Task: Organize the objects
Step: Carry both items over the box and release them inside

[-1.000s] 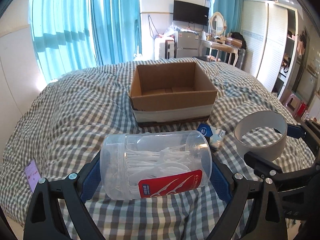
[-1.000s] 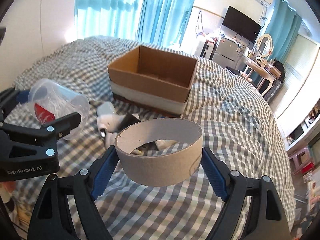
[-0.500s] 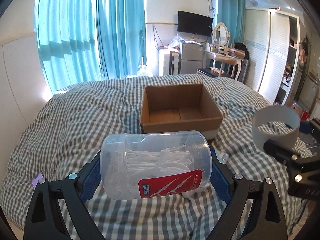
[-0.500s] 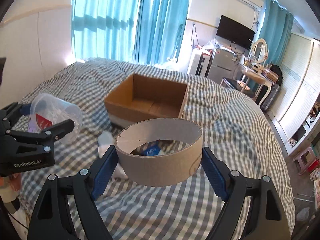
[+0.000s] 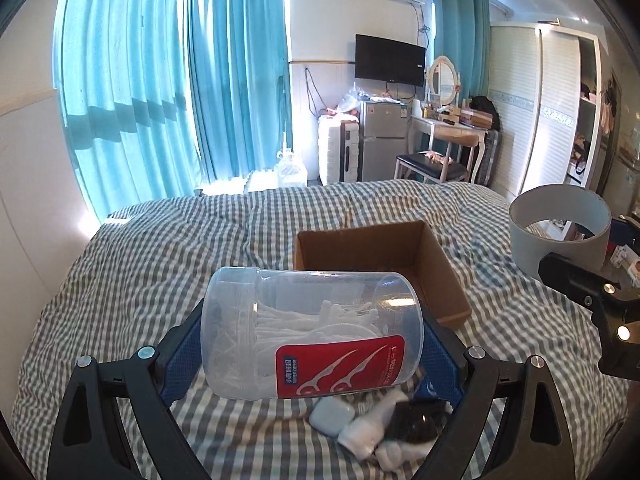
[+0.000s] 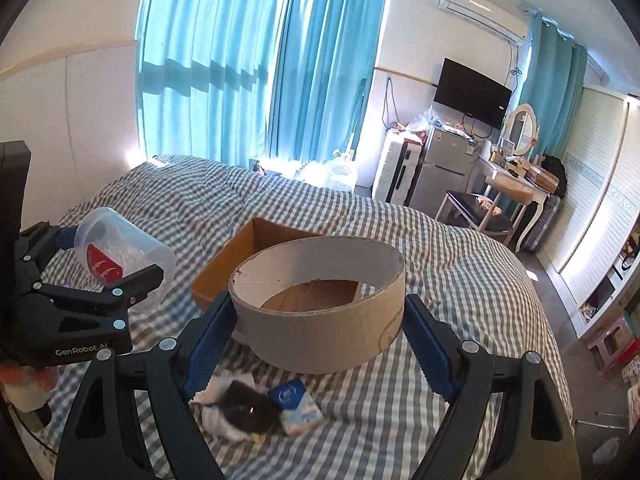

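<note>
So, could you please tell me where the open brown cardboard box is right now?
The open brown cardboard box sits on the checked bedspread, beyond the clear plastic floss-pick jar in the left gripper, and left of the right gripper's cardboard ring.

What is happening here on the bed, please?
A person is tidying small things on a checked bed with a clamp tool in each hand. The left tool holds a clear jar of floss picks on its side, in the air. The right tool holds a wide cardboard ring. Both are raised in front of an open cardboard box. A few small items lie on the bed below.
</note>
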Tool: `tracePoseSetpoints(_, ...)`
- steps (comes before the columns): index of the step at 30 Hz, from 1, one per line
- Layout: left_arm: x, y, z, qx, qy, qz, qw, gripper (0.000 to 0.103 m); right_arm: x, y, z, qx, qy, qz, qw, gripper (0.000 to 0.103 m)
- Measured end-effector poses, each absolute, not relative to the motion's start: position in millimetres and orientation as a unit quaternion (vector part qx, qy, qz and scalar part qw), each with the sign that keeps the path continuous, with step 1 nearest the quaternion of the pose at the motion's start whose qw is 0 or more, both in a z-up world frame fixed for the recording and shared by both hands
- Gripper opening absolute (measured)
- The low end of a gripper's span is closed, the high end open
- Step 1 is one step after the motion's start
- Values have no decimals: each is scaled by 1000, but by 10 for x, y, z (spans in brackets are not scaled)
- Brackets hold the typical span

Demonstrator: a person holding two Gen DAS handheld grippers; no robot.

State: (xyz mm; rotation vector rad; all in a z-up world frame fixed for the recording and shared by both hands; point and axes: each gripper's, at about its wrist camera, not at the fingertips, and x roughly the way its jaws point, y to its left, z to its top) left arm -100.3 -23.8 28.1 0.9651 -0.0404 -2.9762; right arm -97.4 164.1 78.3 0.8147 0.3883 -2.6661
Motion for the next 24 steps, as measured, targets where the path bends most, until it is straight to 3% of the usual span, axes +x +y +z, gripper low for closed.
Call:
tracePoseSetpoints(13, -2110, -328, 141, 331, -19, -943, -25, 94, -2088, 1388, 815, 296, 126, -931, 176, 83)
tracePoseSetpoints(24, -2785, -173, -363, 354, -45, -932, -68, 94, -2988, 1271, 255, 350, 97, -914, 180, 83)
